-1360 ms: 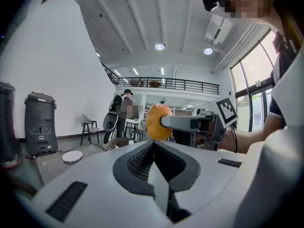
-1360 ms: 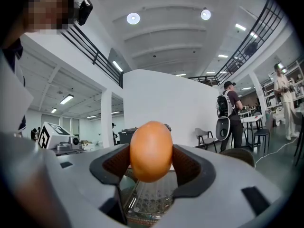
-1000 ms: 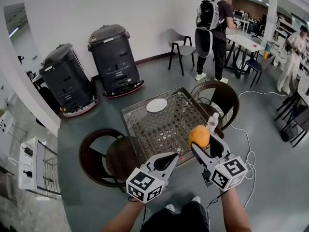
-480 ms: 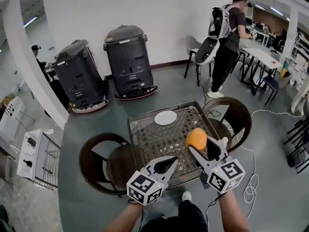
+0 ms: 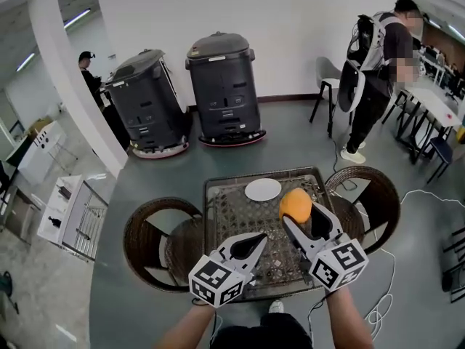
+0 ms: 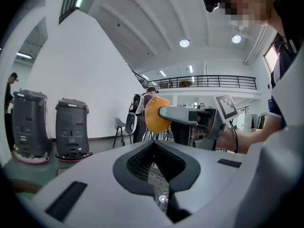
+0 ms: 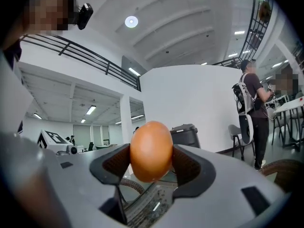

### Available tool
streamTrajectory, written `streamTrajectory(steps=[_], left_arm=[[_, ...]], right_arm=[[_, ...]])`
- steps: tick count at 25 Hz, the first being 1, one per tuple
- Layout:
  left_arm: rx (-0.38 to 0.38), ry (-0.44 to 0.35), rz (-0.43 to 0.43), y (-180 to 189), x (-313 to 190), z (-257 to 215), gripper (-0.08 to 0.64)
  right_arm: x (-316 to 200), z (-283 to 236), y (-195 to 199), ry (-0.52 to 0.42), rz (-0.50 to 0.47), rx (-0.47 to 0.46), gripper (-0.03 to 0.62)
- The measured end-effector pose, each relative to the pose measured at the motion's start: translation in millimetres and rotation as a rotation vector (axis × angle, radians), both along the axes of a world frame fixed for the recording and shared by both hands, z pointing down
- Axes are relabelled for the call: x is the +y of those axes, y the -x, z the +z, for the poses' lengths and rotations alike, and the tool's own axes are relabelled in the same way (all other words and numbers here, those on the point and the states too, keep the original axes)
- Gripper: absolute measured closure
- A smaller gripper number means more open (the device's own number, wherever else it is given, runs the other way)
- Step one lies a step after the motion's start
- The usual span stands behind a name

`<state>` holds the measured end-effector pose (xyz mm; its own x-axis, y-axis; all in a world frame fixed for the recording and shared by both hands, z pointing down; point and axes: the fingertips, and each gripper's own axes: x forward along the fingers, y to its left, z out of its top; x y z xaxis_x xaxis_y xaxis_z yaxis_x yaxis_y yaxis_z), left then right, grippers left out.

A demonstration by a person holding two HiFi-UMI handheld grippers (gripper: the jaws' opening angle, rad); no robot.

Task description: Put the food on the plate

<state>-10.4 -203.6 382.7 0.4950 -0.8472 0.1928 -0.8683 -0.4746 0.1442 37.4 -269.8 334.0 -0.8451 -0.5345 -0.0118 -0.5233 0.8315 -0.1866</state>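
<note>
Head view: right gripper (image 5: 300,215) clamping round orange fruit (image 5: 296,203) has neared white round plate (image 5: 262,190) at glass-topped wicker table's (image 5: 225,220) far edge; left gripper (image 5: 254,241) seemingly closed, empty.

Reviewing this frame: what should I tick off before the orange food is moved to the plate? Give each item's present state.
1. Right gripper shut firmly on the orange food: ok, both jaws press its sides.
2. Plate bare and ready: ok.
3. Food already above the plate: not ok, in the head view it is held nearer the person, to the plate's right.
4. Left gripper out of the way: ok, jaws together on nothing, short of the plate.
5. Height of the food above the table: cannot tell.
</note>
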Motion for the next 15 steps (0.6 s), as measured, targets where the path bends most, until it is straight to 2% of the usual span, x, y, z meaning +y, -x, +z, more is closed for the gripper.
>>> streamTrajectory(steps=[4, 8, 15], left_arm=[[-0.011, 0.012, -0.070, 3.9, -21.6, -0.4, 0.551], [-0.024, 0.034, -0.123, 8.9, -33.3, 7.6, 0.551], [-0.041, 0.062, -0.162, 22.5, -54.0, 18.0, 0.551]], right_arm=[[-22.9, 5.0, 8.2, 0.012, -0.048, -0.011, 0.307], [-43.5, 17.2, 15.0, 0.042, -0.058, -0.023, 0.307], [-81.4, 32.0, 32.1, 0.088, -0.050, -0.026, 0.307]])
